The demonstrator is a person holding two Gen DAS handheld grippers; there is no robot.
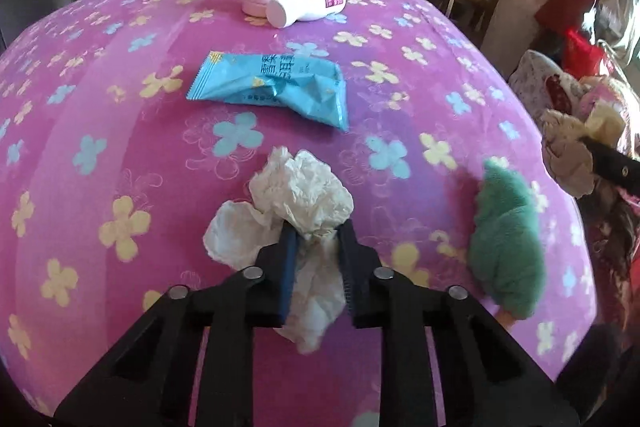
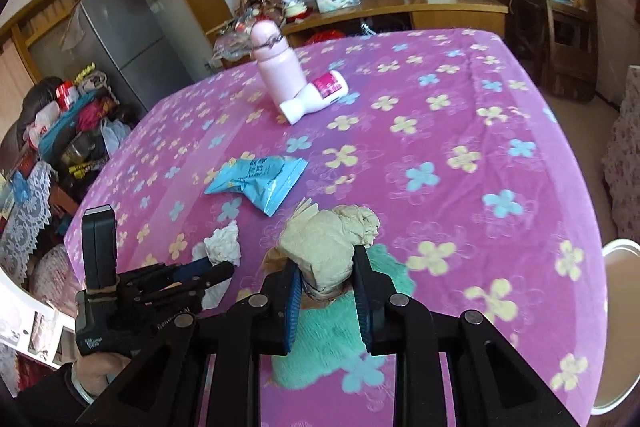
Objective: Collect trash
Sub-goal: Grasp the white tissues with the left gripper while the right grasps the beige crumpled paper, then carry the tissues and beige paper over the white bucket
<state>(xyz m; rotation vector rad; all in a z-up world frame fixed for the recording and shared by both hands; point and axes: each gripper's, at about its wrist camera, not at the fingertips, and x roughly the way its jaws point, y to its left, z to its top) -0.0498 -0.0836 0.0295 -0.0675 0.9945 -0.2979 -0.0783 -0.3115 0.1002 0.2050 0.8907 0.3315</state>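
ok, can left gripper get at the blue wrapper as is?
Probably not yet: the left gripper is shut on the white tissue. The path to the blue wrapper ahead looks open.

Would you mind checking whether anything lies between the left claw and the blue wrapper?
Only the crumpled white tissue the left claw already grips; beyond it, bare pink floral tablecloth reaches the crinkled blue wrapper.
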